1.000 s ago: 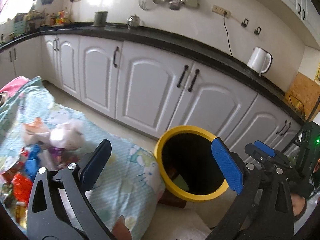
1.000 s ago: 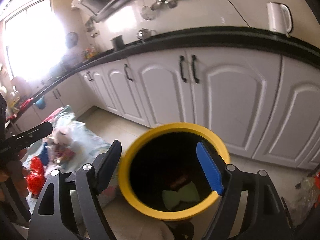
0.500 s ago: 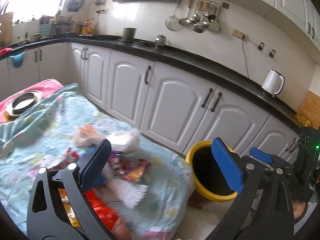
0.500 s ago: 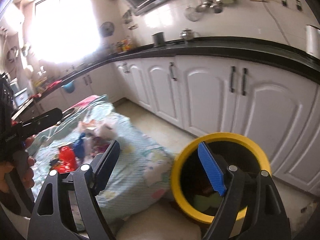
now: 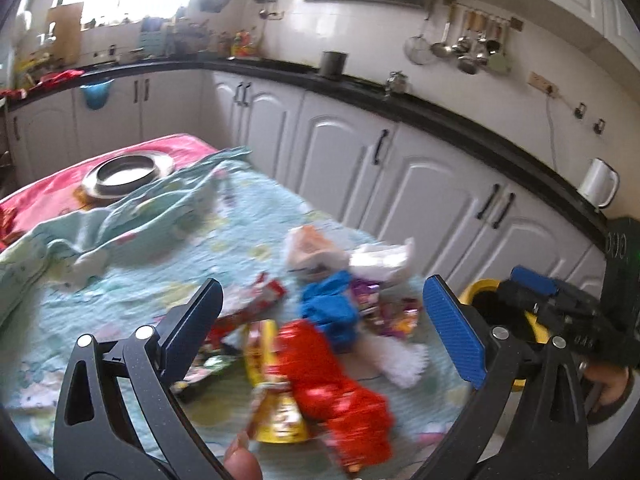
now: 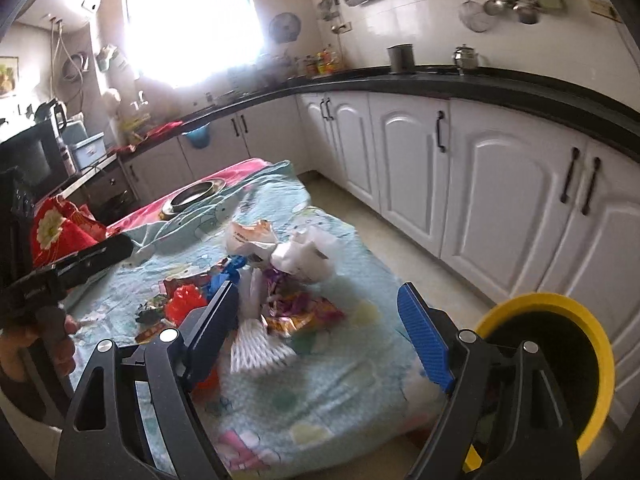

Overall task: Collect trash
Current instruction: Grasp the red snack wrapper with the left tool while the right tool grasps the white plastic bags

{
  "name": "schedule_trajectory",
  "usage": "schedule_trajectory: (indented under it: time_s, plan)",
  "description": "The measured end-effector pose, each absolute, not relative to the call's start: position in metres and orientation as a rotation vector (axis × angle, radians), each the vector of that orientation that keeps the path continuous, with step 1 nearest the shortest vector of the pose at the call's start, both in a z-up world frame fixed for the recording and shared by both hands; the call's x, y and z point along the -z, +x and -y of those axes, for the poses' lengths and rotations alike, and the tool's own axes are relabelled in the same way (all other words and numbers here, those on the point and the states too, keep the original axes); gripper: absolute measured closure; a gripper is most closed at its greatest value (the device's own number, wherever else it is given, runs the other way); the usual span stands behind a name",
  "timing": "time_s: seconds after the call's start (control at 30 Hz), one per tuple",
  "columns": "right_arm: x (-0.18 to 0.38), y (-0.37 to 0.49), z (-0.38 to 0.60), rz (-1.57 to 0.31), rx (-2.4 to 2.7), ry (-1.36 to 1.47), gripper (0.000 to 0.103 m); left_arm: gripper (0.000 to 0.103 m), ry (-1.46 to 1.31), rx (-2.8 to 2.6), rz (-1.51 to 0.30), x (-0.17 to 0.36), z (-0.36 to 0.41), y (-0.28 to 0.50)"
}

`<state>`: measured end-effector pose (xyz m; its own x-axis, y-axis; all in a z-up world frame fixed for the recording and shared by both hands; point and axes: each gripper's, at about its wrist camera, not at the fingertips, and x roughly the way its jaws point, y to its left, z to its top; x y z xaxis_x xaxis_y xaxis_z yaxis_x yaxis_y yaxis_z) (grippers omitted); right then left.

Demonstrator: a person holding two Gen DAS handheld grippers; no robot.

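No print on the blurred wrappers (image 5: 320,364) reads.

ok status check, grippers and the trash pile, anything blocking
Left gripper open, empty. Right gripper open, empty. Trash pile loose on the blue cloth, yellow bin off to its right. Nothing blocking the wrappers.

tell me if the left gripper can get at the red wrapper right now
Probably yes: the left gripper is open and empty, and the red wrapper lies uncovered on top of the pile, right below and between its fingers.
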<state>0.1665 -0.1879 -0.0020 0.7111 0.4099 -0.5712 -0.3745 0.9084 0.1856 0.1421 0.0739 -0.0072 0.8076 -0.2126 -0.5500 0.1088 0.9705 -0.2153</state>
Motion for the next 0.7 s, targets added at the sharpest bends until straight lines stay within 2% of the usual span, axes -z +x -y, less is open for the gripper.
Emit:
schedule_trajectory:
  time_s: [0.43,0.63,0.7]
  plan:
    - [0.025,0.243,0.152,-0.722,-0.439,0.066,0.024,0.011,-0.122,0.161,-0.762,0.057,-0.121,0.175]
    - [0.038,0.272,0.141,-0.789,-0.463,0.086,0.025,0.030,-0.146,0.235,-0.828,0.074,-0.130,0.197]
    - [0.044,0.279,0.137,-0.815,-0.470,0.095,0.030,0.036,-0.146,0.252,-0.843,0.077,-0.129,0.201]
